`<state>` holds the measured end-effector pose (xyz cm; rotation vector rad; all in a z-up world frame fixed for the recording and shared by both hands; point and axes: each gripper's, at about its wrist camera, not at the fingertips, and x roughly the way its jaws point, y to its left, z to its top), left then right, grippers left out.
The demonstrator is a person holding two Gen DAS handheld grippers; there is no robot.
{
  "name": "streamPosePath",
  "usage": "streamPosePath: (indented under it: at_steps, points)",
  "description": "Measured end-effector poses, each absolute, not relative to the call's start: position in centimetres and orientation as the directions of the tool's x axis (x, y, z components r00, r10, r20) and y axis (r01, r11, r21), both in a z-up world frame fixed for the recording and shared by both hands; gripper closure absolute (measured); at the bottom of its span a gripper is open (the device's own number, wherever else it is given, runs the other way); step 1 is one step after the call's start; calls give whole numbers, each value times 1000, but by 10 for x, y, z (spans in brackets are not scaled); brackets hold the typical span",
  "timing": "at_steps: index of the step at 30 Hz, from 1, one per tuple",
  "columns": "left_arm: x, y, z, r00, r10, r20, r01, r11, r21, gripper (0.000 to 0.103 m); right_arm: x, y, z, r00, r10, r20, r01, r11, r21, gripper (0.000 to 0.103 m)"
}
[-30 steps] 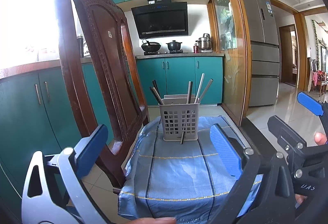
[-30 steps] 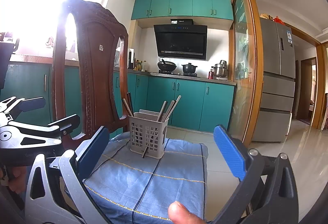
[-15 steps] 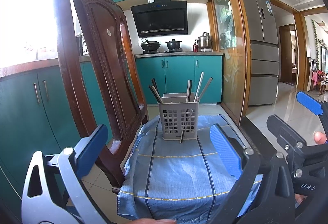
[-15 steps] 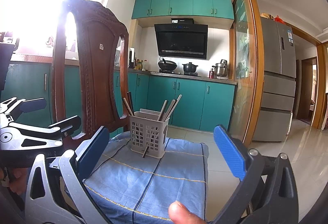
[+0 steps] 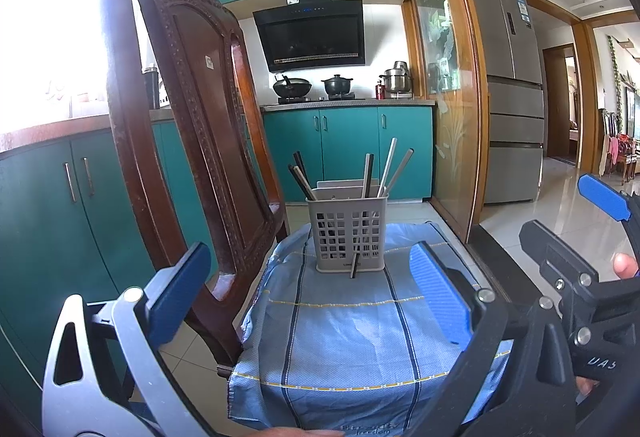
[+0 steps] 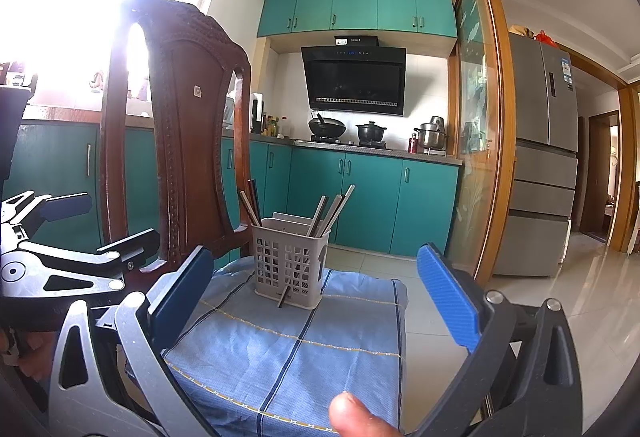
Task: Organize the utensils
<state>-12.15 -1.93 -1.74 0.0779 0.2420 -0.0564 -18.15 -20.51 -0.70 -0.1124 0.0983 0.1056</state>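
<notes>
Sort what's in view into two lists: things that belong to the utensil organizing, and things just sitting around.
Part of the job:
- grey utensil basket on the blue cloth
- chopsticks standing in it
- one chopstick poking out through the basket's front
- left gripper and right gripper, both open and empty

Just lying about:
- wooden chair
- pots on the stove
- fridge

A pale grey utensil basket (image 5: 347, 233), pierced by a square grid of holes, is set on a blue cloth (image 5: 352, 337) that is crossed by dark navy stripes and thin yellow dashed lines. Dark and silver-grey chopsticks (image 5: 382, 173) are seen in the basket. Blue ribbed pads are carried by the left gripper (image 5: 316, 297) and the right gripper (image 6: 320, 297). The chair (image 5: 192, 109) is of dark red-brown carved wood, and the cabinets (image 6: 360, 3) are teal.
</notes>
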Motion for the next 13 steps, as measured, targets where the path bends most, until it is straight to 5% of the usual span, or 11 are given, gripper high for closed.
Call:
streamPosePath:
  at_steps: [6, 13]
  points:
    - [-117, -15, -18, 968, -48, -248, 62, 997, 49, 4, -177, -208, -8, 990, 91, -112, -102, 990, -96, 3]
    - [-90, -11, -34, 924, -46, -381, 61, 998, 28, 4, -127, -229, -19, 972, -23, -233, 19, 1000, -21, 3]
